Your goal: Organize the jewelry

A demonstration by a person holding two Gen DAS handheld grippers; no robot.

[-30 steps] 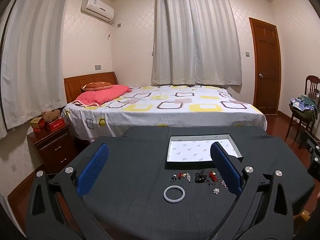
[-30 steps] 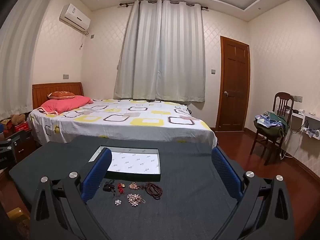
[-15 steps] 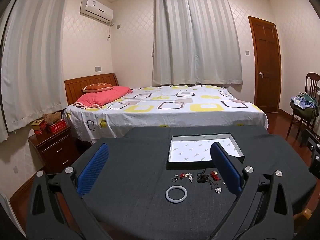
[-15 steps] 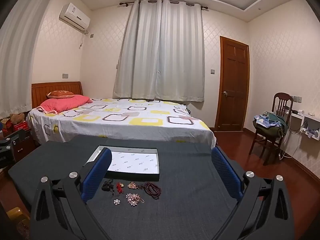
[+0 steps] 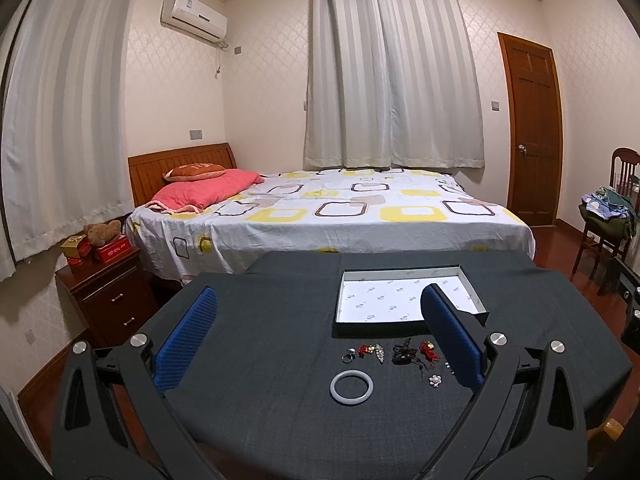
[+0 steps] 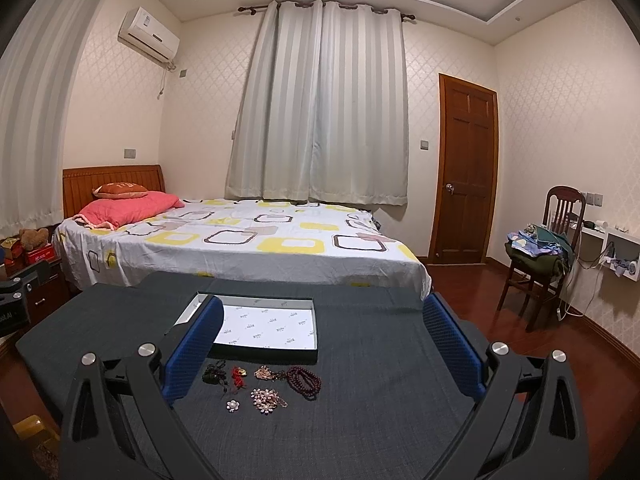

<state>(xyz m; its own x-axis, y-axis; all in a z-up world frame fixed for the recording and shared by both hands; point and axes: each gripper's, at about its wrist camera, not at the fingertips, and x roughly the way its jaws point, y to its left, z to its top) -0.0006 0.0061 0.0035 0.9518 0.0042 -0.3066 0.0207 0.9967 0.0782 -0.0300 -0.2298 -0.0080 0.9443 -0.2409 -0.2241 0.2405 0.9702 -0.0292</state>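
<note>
Left gripper (image 5: 318, 318) over dark table (image 5: 260, 408), jaws wide, holding nothing. White bangle (image 5: 351, 386) flat on cloth between the blue pads (image 5: 186, 342), nearer the right one. Behind bangle, row of small pieces: ring (image 5: 347, 357), red-and-gold bits (image 5: 370, 349), dark pendant (image 5: 402, 354), red knot (image 5: 428, 353), pearl flower (image 5: 435, 380). Shallow white-lined tray (image 5: 404, 330) just behind the row, nothing inside. Right gripper (image 6: 322, 332) also wide apart, nothing gripped. Between its pads: dark pendant (image 6: 213, 376), red knot (image 6: 239, 375), pearl flower (image 6: 232, 405), rhinestone brooch (image 6: 266, 399), dark red bead bracelet (image 6: 306, 381). All jewelry on cloth, near tray front wall.
</note>
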